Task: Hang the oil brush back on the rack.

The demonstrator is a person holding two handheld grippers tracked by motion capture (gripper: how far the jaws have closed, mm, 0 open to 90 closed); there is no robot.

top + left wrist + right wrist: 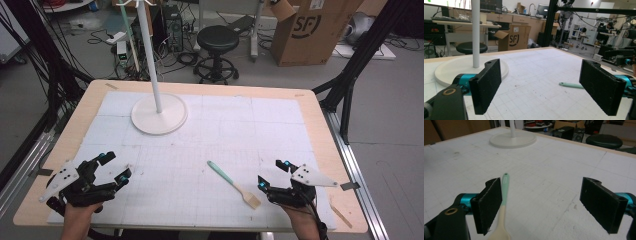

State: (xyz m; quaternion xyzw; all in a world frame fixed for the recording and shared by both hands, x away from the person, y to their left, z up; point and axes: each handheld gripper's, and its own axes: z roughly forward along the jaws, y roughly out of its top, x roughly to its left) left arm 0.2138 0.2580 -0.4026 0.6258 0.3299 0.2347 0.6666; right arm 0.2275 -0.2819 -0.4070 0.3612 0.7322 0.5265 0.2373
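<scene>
The tabletop (320, 130) is covered by a white gridded mat (225, 130), on whose far left part a white round-based stand (159, 114) is set. The left tool (114, 167) is held near the front left corner, jaws wide apart with nothing between them. The right tool (272, 173) is likewise spread and empty. A spatula (234, 184), mint-handled and pale-bladed, is seen lying flat on the mat, just left of the right tool.
</scene>
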